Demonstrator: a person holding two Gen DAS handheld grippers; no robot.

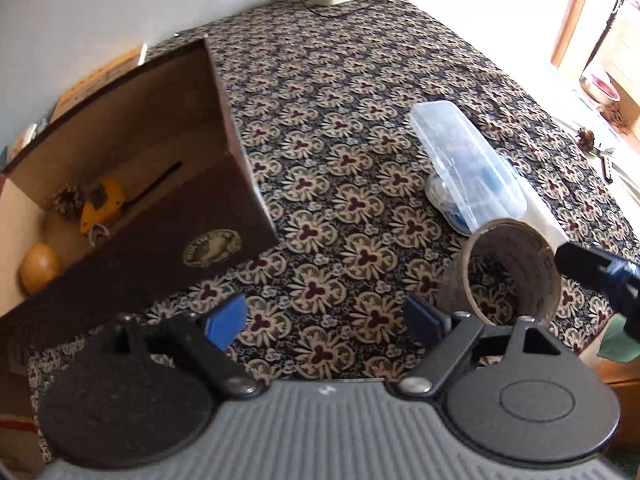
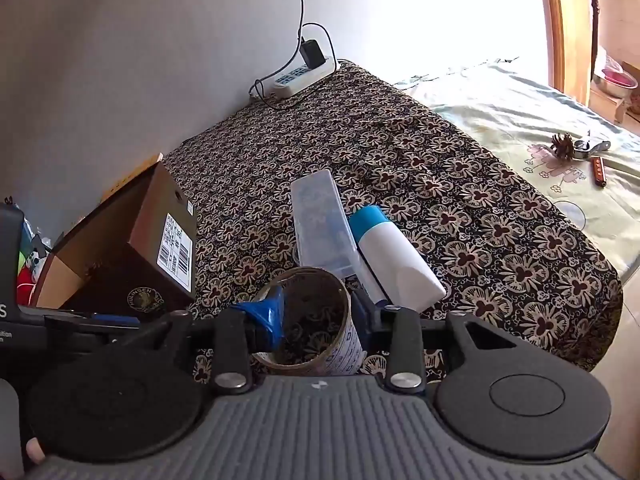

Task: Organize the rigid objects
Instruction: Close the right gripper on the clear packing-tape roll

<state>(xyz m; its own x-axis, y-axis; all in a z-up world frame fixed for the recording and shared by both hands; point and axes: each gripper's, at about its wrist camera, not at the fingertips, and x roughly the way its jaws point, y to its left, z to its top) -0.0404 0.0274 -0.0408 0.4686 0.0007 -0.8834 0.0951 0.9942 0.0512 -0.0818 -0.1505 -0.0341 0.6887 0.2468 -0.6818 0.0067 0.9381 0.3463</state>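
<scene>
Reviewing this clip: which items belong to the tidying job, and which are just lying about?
Job:
tape roll, held by right hand-held gripper
brown box
clear plastic case
white bottle
pine cone

Lying about:
power strip
charger

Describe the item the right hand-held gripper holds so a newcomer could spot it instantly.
On the flower-patterned cloth, right of the brown cardboard box and before the clear plastic case, sits a roll of tape. It alone is a hollow ring, pinched through its wall.
</scene>
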